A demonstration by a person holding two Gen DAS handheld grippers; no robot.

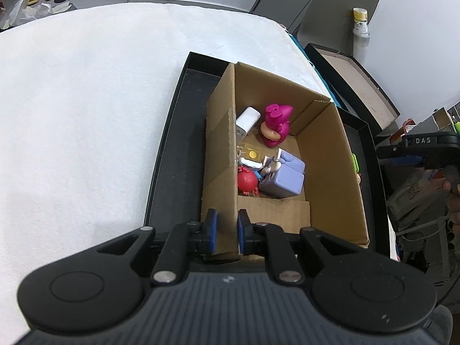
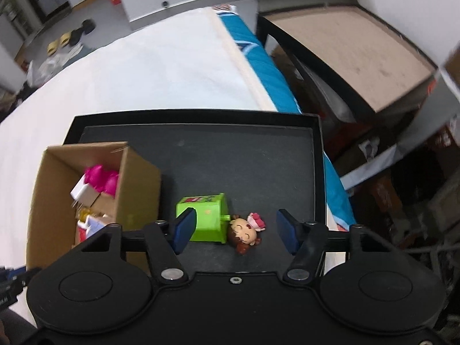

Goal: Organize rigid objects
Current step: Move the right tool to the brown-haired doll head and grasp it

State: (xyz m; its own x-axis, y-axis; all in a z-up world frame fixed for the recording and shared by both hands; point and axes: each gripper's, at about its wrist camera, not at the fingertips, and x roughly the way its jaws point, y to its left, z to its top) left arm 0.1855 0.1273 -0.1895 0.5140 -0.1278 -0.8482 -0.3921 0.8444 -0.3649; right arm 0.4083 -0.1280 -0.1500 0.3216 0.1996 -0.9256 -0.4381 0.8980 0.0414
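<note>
While our left gripper (image 1: 227, 231) pinches the brown cardboard box (image 1: 330, 155) wall, magenta figure (image 1: 276, 125), lilac block (image 1: 283, 176) and red ball (image 1: 246, 181) sit inside; our spread right gripper (image 2: 234, 231) straddles the outstanding green cube toy with doll head (image 2: 211, 221).

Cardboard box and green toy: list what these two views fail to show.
- Left wrist view: the cardboard box wall hides most of the green toy.
- Left wrist view: small items under the purple block are tangled, unidentifiable.
- Right wrist view: box contents are blurred; the left claw is cut off.
- Right wrist view: the right claw finger covers the toy's left side.
</note>
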